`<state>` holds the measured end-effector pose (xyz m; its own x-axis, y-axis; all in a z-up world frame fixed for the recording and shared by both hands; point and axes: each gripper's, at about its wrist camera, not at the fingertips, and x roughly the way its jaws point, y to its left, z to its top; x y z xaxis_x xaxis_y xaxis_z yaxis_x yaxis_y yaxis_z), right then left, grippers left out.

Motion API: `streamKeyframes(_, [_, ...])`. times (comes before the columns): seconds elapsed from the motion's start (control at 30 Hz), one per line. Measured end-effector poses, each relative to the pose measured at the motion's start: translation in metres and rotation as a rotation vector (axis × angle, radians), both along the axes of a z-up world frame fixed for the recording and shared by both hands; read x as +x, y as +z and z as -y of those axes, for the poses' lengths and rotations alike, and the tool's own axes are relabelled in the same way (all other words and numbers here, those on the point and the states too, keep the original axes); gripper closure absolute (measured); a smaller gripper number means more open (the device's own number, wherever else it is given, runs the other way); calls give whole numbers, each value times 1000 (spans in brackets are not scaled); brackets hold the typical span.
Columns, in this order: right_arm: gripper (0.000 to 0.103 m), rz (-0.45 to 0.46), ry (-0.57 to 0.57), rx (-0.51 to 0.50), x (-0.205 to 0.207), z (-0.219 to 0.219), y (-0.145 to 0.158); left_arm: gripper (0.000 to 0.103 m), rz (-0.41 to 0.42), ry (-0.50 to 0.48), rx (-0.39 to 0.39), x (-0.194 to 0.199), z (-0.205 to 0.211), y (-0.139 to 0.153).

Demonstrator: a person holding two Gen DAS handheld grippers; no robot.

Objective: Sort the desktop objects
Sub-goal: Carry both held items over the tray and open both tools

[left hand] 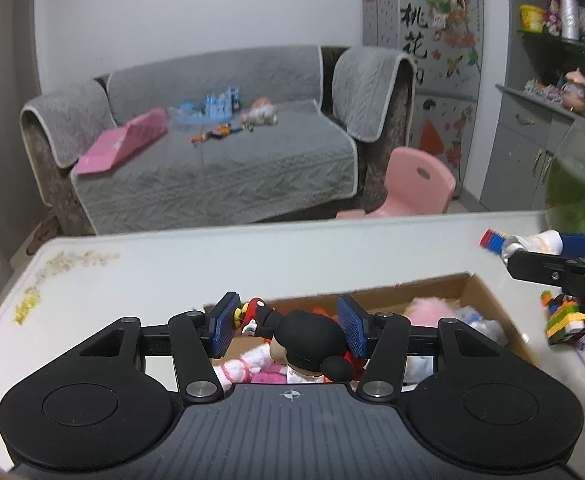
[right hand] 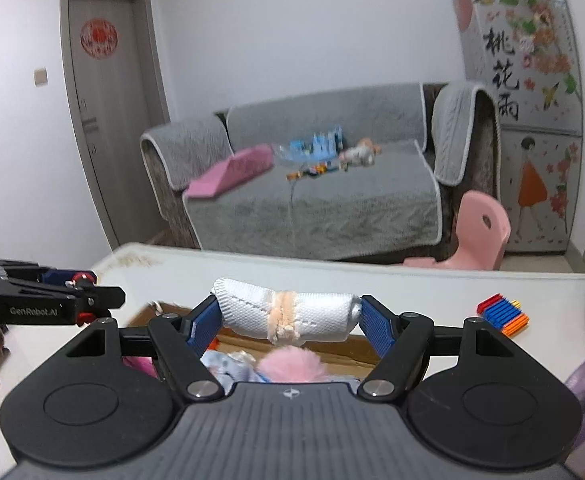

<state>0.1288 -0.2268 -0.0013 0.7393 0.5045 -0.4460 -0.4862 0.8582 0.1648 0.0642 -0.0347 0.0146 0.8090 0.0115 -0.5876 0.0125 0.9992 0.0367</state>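
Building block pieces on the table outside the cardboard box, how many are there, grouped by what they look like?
Striped red, blue and orange block stack: 1
Mixed-colour block model, with green, yellow and orange bricks: 1
Total: 2
Both sit on the white table outside the cardboard box.

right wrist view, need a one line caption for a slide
Right gripper clamps a white padded pouch above the cardboard box of plush toys.

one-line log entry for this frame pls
left gripper: over cardboard box, mouse doll between jaws, grip unclear | right gripper: shut on white pouch above box | blocks on table
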Motion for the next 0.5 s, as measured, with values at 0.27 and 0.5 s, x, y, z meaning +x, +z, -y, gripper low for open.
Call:
streamKeyframes(0.27, [32, -40, 41, -15, -6, -4, -22, 43, -69, -34, 7, 0, 14, -47])
streamKeyframes(0.5, [32, -66, 44, -34, 0, -9, -34, 43, -69, -59, 49, 0, 35, -71])
